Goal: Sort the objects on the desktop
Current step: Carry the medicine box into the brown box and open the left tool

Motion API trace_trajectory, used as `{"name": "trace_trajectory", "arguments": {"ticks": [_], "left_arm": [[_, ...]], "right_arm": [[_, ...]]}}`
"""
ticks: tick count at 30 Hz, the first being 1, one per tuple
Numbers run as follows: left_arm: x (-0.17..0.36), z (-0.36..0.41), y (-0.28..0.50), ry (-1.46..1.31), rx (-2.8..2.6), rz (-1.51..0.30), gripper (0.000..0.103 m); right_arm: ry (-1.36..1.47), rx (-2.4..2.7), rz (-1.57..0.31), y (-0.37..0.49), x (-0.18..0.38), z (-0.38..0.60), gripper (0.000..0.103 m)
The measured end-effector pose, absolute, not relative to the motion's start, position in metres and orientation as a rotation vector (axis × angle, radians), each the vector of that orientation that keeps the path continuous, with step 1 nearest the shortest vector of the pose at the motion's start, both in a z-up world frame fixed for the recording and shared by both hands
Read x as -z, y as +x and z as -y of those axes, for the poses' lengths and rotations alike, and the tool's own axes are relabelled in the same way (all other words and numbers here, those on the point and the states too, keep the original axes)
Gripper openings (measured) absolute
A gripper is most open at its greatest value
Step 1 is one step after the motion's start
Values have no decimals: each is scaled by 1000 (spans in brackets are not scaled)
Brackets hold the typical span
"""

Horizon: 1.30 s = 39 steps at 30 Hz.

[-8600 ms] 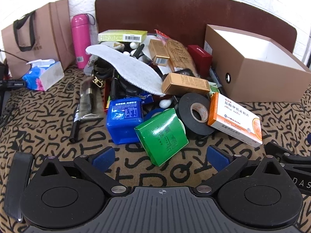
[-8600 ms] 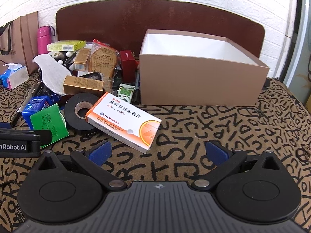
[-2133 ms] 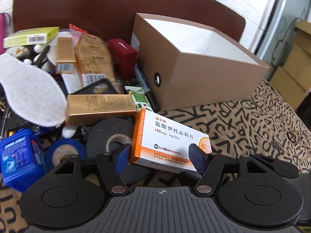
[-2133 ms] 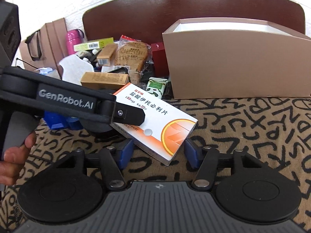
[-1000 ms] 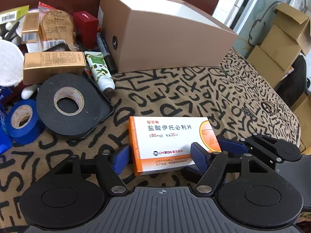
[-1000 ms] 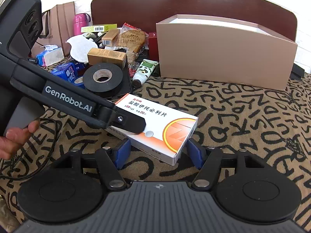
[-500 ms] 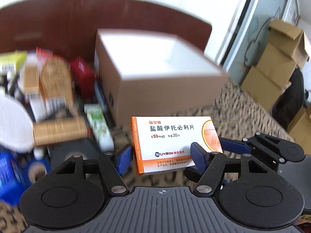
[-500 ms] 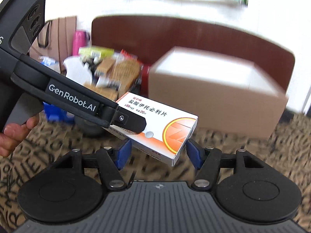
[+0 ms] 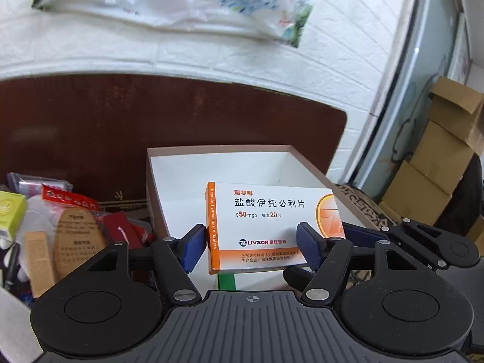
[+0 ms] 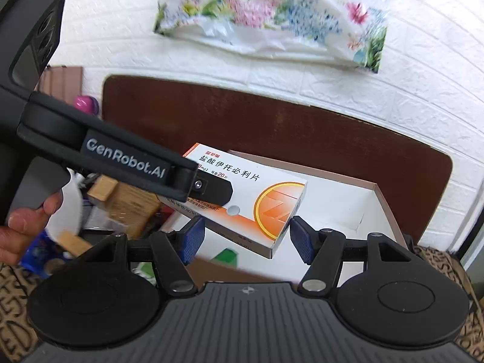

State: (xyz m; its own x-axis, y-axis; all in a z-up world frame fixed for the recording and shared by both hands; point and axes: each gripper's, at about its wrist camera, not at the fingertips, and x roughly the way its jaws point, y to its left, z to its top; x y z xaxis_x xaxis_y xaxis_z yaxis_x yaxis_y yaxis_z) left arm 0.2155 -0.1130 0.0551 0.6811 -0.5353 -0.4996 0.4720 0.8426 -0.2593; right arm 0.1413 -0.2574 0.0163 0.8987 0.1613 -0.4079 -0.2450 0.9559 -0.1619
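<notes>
Pill box [image 9: 269, 224]: white-and-orange carton, held in the air above the open box [image 9: 217, 163].
Left gripper [image 9: 251, 243]: blue pads clamp the carton's ends.
Right gripper [image 10: 245, 237]: clamps its far corner.
Around: clutter [image 9: 69, 227] left of the box, brown board [image 9: 90, 127] behind.
Hidden: green item [image 10: 227, 255] below, mostly covered.

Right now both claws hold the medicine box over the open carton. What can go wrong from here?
1. Both the left claw and the right claw pinch the one medicine box. If one releases first, the box may twist or tip.
2. The box hangs near the brown carton's left wall, so it could clip the rim.
3. A green box already lies inside, so the medicine box could land on it, tilted.
</notes>
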Motion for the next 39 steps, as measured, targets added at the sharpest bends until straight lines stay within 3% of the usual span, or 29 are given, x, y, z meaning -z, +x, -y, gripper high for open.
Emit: {"name": "trace_trajectory", "arguments": {"ticks": [15,28,29,32,36,39], "left_arm": [[-9,135,348,-177,482,-753,75],[-5,152,370,-85,439,-720,86],[-6,152,371,-93,436,-725,87],[-7,150,373,-115,444,-740,90],[-8,147,365,-150,487,-729,103],[-9,151,357,-142,461,-737,103]], "right_arm": [[-281,-232,-702,293,3,273,67],[-305,-203,-766,347,18,265,68],[-304,-194,-763,348,19,265,70],[-273,-183,-744,347,15,269,99],[-287,-151,-733,339,11,276,101],[-269,-138,-749,335,9,282,102]]}}
